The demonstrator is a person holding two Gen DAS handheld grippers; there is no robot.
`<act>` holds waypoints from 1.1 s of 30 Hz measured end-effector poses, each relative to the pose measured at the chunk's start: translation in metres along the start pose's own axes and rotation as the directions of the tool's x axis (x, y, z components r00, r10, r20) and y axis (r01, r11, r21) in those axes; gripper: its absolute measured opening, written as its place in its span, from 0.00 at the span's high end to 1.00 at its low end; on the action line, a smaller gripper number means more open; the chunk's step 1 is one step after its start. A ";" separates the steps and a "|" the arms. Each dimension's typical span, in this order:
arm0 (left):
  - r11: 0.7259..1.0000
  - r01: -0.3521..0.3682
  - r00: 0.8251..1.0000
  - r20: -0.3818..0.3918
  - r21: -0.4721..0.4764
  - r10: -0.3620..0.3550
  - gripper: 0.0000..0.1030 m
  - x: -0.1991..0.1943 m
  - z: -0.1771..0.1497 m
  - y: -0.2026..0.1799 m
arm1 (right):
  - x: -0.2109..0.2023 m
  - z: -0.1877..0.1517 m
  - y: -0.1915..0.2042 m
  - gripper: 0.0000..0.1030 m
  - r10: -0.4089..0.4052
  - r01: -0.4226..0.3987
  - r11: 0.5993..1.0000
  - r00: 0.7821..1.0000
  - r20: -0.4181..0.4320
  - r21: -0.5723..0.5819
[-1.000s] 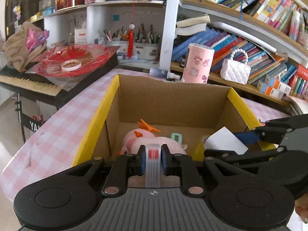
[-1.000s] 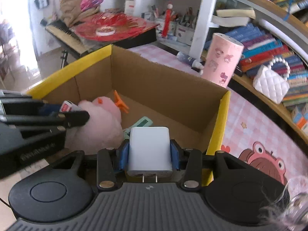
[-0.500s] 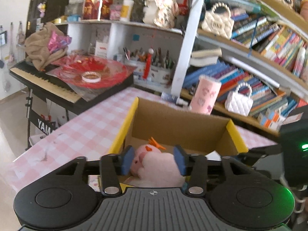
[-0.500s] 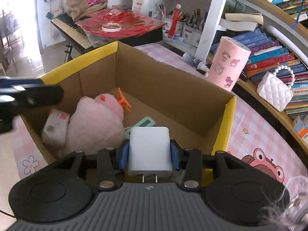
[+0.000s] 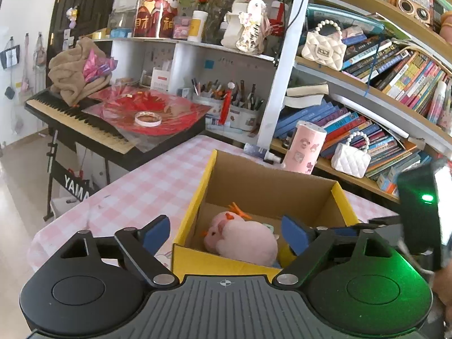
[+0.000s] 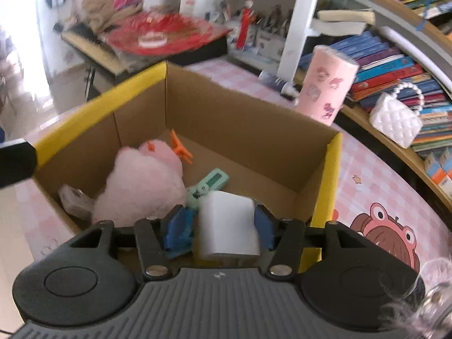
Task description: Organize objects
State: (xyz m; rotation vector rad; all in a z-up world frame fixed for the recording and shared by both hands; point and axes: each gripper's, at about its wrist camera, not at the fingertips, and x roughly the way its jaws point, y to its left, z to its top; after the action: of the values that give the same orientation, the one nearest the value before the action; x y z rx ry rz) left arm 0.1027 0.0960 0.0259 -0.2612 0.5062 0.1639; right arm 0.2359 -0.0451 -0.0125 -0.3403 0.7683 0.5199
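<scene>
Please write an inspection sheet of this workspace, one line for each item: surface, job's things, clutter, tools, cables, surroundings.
Surface: pink checked tablecloth.
Job's things: cardboard box holds pink plush, orange clip, green clip, a small packet; white charger over the box.
Clutter: pink cylinder and a small bottle behind the box.
Tools: left tool opening, nothing between its pads; right tool opening, charger between its pads.
Cables: nothing seen.
Surroundings: bookshelves, keyboard, white handbag.

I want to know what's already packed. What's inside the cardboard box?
The cardboard box holds a pink plush toy, orange clip, green clip, small clear packet and white charger. Anything under the plush is hidden.
</scene>
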 end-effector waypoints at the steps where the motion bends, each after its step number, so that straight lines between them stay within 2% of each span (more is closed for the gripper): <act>1: 1.000 0.001 1.000 0.002 -0.003 -0.001 0.12 -0.001 0.000 0.002 | -0.005 -0.001 0.001 0.43 -0.005 0.005 1.000 1.000 0.012 0.009; 5: 1.000 0.000 1.000 -0.011 -0.001 0.000 0.07 -0.005 -0.001 0.010 | -0.034 -0.010 0.010 0.36 -0.051 0.049 0.998 0.996 0.070 0.037; 6: 1.000 -0.002 1.000 -0.014 0.004 0.002 0.06 -0.007 -0.001 0.011 | -0.042 -0.013 0.013 0.31 -0.065 0.061 0.997 0.994 0.085 0.050; 10: 1.000 -0.006 1.000 -0.013 0.023 0.006 0.03 -0.019 -0.006 0.018 | -0.074 -0.026 0.027 0.19 -0.131 0.114 0.986 0.982 0.137 0.125; 13: 0.999 0.002 1.000 -0.025 0.045 -0.001 0.02 -0.028 -0.012 0.022 | -0.093 -0.041 0.038 0.13 -0.183 0.152 0.969 0.971 0.153 0.196; 18: 0.997 0.007 0.998 -0.057 0.082 -0.002 0.00 -0.042 -0.028 0.025 | -0.116 -0.071 0.056 0.04 -0.285 0.238 0.923 0.950 0.123 0.303; 25: 0.983 0.060 0.993 -0.109 0.173 -0.041 0.00 -0.057 -0.050 0.019 | -0.138 -0.112 0.070 0.00 -0.440 0.386 0.827 0.897 0.043 0.410; 28: 0.977 0.095 0.989 -0.128 0.190 -0.071 0.00 -0.061 -0.058 0.013 | -0.146 -0.128 0.074 0.00 -0.477 0.427 0.796 0.879 0.011 0.428; 33: 0.964 0.165 0.974 -0.190 0.206 -0.126 0.00 -0.064 -0.073 -0.002 | -0.162 -0.157 0.074 0.00 -0.503 0.464 0.755 0.863 -0.044 0.463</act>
State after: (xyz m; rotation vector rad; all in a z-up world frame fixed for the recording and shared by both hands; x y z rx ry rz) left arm 0.0144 0.0673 -0.0035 -0.0944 0.6725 -0.0607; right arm 0.0080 -0.1094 -0.0078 -0.0617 0.6629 -0.1509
